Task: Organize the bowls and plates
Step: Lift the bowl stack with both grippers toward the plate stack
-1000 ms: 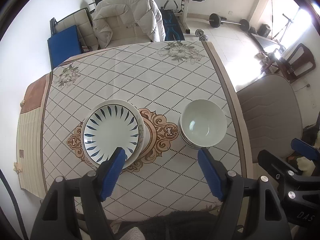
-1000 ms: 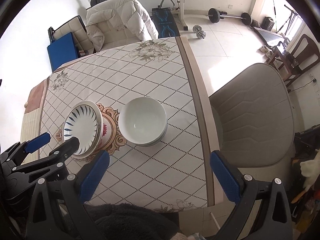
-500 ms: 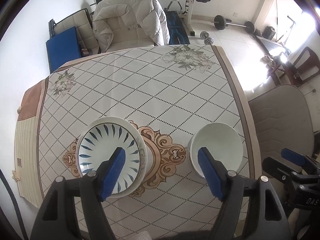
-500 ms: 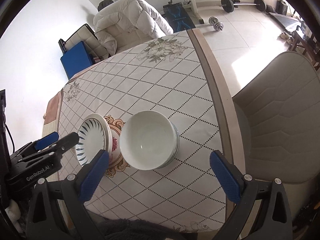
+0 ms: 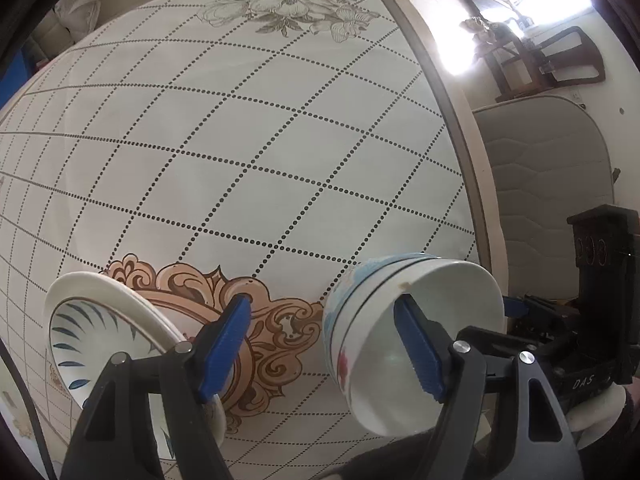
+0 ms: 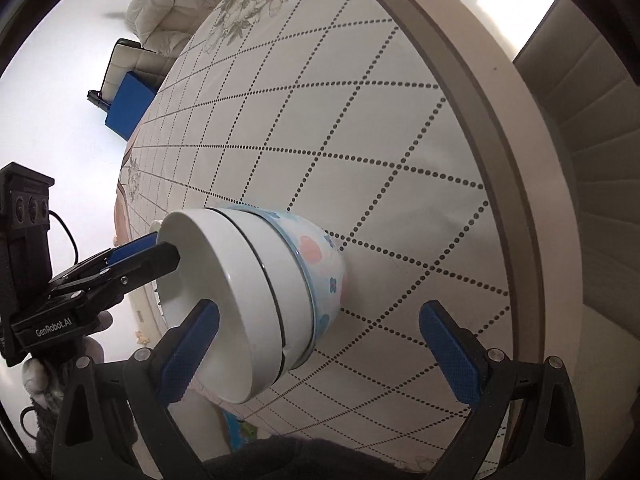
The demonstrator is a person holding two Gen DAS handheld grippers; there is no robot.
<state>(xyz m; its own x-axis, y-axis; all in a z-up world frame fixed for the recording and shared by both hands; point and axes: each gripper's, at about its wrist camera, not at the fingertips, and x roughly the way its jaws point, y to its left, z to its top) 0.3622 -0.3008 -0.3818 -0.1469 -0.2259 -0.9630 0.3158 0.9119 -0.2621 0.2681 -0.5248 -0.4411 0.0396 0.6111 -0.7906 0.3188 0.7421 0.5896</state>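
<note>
The bowls (image 6: pixel 256 300) sit stacked on the desk (image 5: pixel 256 152), the plates (image 5: pixel 100 332) beside them. Both grippers, left (image 5: pixel 324 344) and right (image 6: pixel 320 348), stand apart and empty (each has one finger inside the top bowl). Closing unevenly could tip the stack or slide it toward the edge.

"GenRobot.AI" stands in white on the left hand-held gripper (image 6: pixel 138 258); "DAS" stands on the right hand-held gripper (image 5: pixel 516 308).
</note>
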